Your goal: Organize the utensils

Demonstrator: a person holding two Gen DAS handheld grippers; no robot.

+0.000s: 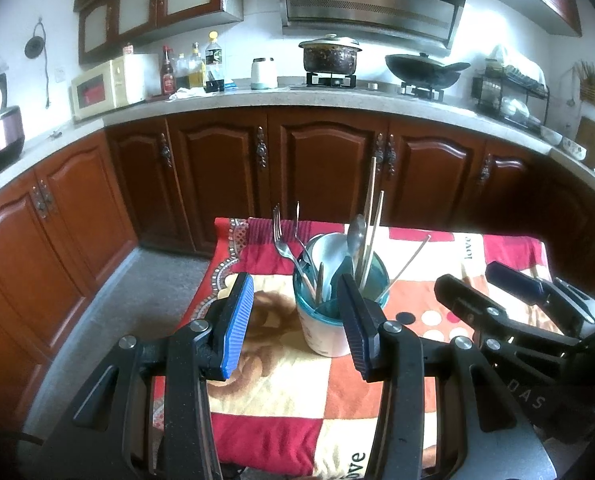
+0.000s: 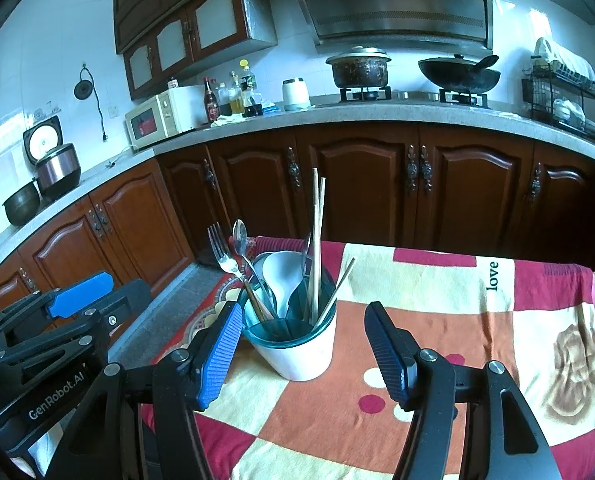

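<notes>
Spreading wide with nothing between them, the jaws of the left gripper (image 1: 297,316) hover low over the surface (image 1: 281,392), level and aimed straight ahead at the utensil holder (image 1: 329,328), whose right side sits behind the right-hand pad. The right gripper (image 2: 303,344) is held the same way just alongside, its jaws also parted and empty, with the holder standing between its pads and nearer the blue left one. The white, teal-rimmed holder stands upright on the patchwork cloth (image 2: 437,320) covering the surface. Its contents all point upward: wooden chopsticks (image 2: 317,240) rise nearly vertical and tallest, one chopstick (image 2: 339,286) leans right, a fork (image 2: 222,254) and metal spoon (image 2: 241,240) tilt left, and a white ladle (image 2: 283,276) rests in the middle.
</notes>
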